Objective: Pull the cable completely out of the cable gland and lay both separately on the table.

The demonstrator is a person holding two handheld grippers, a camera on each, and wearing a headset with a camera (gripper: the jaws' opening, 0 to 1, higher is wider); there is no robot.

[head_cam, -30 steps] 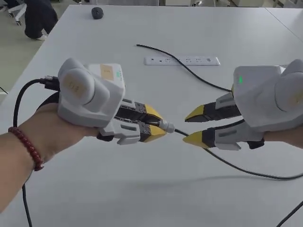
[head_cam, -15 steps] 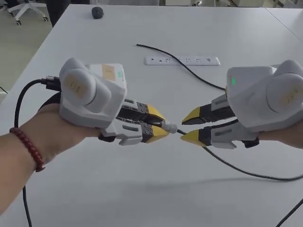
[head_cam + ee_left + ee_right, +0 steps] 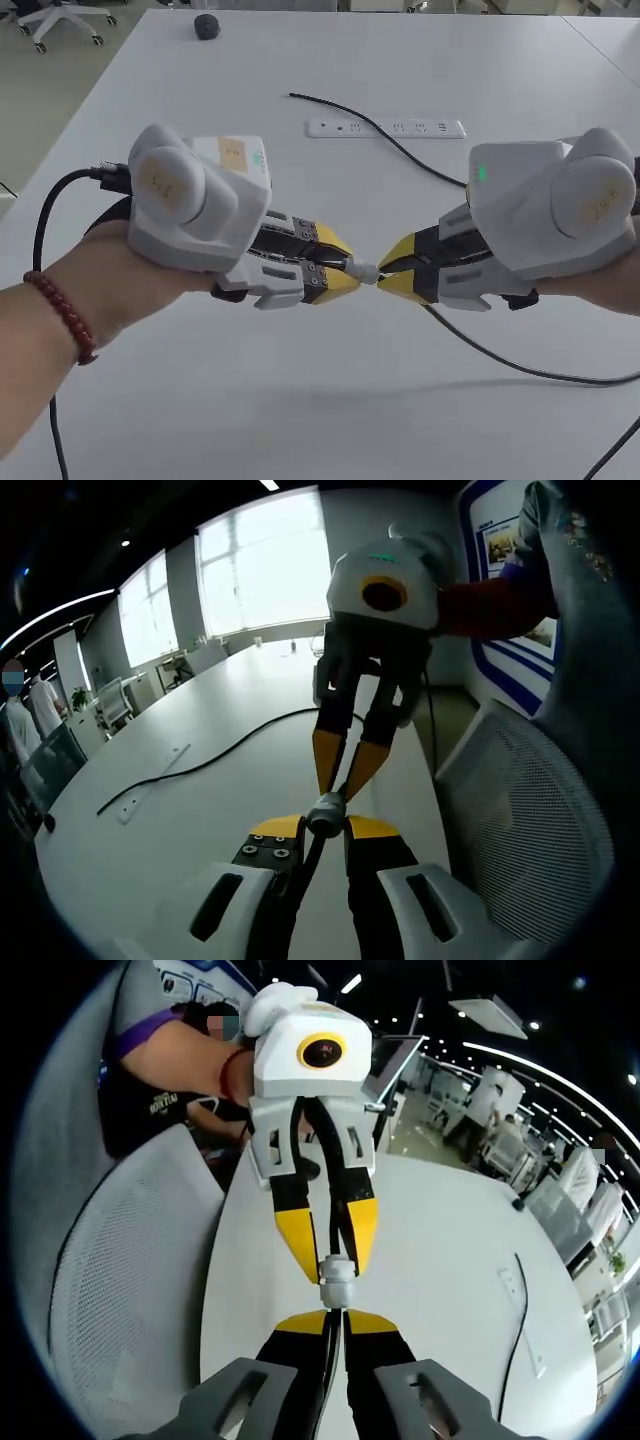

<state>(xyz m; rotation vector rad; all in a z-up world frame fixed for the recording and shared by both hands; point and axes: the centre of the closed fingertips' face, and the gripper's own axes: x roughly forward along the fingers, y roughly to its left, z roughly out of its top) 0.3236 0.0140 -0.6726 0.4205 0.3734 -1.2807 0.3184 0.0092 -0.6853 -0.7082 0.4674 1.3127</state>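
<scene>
Left tongs (image 3: 335,275) clamped shut on the cable gland (image 3: 362,270), held above the tabletop (image 3: 300,400). Right tongs (image 3: 392,275) meet them tip to tip, closed on the cable (image 3: 480,350) just beside the cable gland. Cable trails off right.

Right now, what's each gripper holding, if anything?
Left gripper: closed on the cable gland.
Right gripper: closed on the cable, right beside the cable gland.
</scene>
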